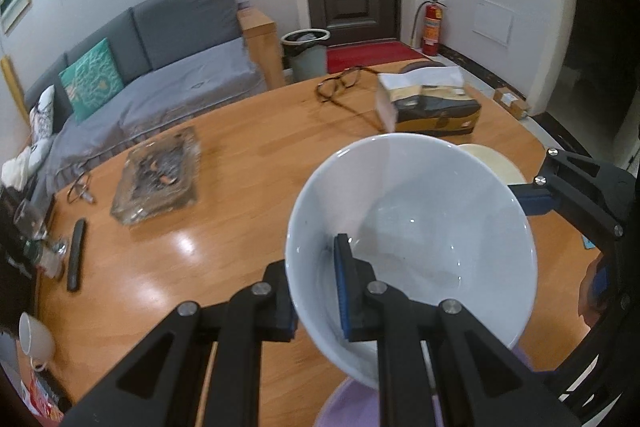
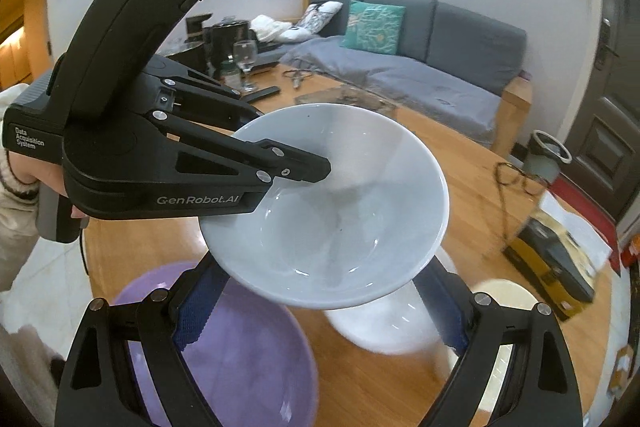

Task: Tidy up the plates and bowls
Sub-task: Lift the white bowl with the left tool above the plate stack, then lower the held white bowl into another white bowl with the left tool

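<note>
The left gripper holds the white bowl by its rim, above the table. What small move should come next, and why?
Probably lower the white bowl gently onto the second white bowl beneath it. The left gripper has its jaws clamped on the rim, and the right gripper waits open below.

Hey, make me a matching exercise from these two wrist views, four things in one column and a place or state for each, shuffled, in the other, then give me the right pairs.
Things:
1. white bowl
2. purple bowl
3. eyeglasses
4. right hand-held gripper

Places or states:
A. lying on the wooden table beside the tissue box
B. open, under the lifted bowl
C. rim pinched by the left hand-held gripper, held tilted above the table
D. sitting on the table near its edge, below the lifted bowl

Pairs: 1-C, 2-D, 3-A, 4-B
</note>
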A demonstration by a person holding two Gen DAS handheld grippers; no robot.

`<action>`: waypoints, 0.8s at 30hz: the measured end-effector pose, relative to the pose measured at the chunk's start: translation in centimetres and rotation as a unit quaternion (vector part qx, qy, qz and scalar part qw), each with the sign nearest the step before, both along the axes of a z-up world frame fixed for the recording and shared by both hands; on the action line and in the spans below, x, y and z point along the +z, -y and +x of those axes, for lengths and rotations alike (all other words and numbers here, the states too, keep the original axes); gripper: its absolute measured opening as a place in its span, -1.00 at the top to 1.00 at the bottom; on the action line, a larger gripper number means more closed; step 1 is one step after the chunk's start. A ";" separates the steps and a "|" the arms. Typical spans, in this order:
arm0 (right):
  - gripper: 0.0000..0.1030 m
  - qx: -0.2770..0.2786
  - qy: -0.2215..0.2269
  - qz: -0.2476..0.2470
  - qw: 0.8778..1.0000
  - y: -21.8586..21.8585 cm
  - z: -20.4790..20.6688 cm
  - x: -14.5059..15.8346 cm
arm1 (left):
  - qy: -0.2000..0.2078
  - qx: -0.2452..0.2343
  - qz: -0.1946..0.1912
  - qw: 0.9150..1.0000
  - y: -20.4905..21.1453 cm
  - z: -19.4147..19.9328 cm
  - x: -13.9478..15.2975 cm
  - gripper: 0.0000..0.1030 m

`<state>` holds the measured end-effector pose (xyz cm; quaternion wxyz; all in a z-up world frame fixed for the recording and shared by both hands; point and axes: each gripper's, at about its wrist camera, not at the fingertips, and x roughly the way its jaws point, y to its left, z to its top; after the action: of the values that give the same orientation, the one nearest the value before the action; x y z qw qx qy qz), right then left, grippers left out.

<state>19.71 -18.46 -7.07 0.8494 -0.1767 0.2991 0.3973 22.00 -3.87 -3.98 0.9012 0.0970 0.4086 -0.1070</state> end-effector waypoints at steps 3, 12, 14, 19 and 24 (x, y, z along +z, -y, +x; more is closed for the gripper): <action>-0.70 -0.016 0.004 0.003 1.000 1.6 0.7 0.1 | -0.001 -0.009 -0.002 1.000 2.3 0.7 0.1 0.77; -0.70 -0.052 0.009 0.015 0.998 6.9 1.3 0.2 | -0.002 -0.032 -0.001 0.999 7.4 2.6 0.4 0.76; -0.70 -0.059 0.009 0.018 0.998 8.0 1.6 0.2 | -0.002 -0.035 -0.002 0.999 8.3 3.0 0.3 0.76; -0.70 -0.074 0.009 0.018 0.997 10.0 2.2 -0.2 | -0.007 -0.047 0.002 0.999 10.3 4.4 -0.3 0.76; -0.70 -0.090 0.008 0.017 0.996 11.7 2.9 -0.7 | -0.011 -0.054 0.002 0.998 12.0 5.5 -0.9 0.76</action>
<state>22.64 -30.14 -7.80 0.8869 -0.1380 0.2999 0.3231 27.50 -15.91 -4.90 0.8894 0.1199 0.4127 -0.1559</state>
